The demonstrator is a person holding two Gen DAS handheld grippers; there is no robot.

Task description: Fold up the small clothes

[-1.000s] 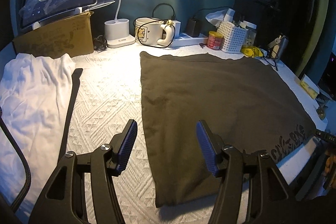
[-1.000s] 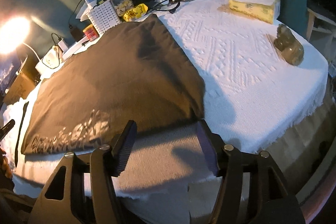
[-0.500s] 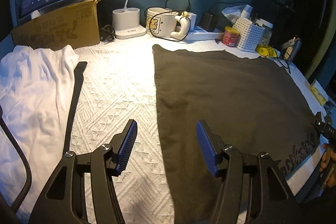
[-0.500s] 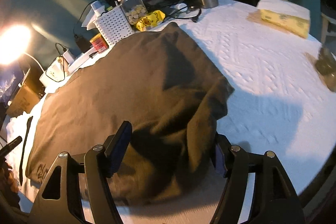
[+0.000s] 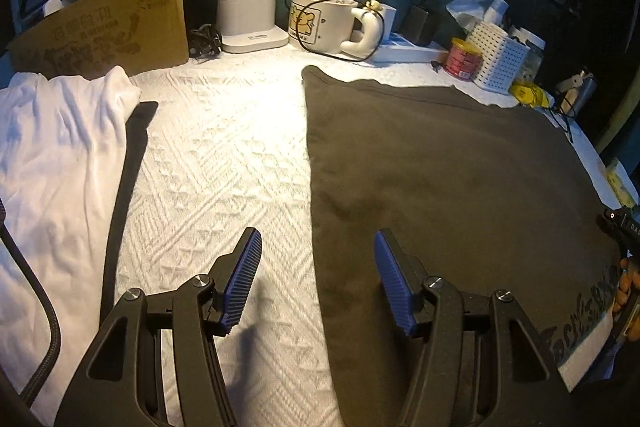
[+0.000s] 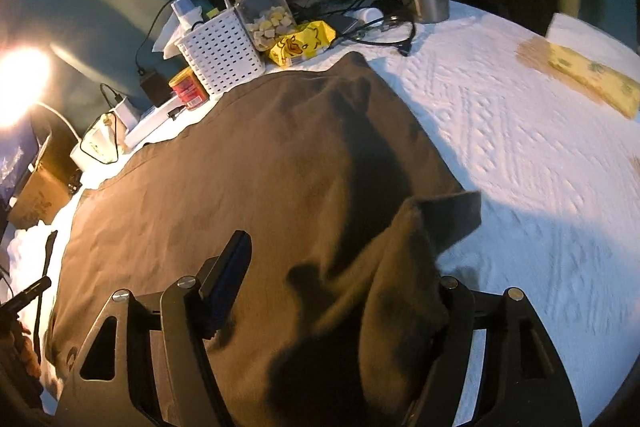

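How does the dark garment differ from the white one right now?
The dark garment is spread nearly flat mid-table; the white garment lies rumpled at the left edge. The dark one has print near its hem and a corner bunched at the right gripper; the white one looks plain and untouched. Both rest on the white tablecloth.
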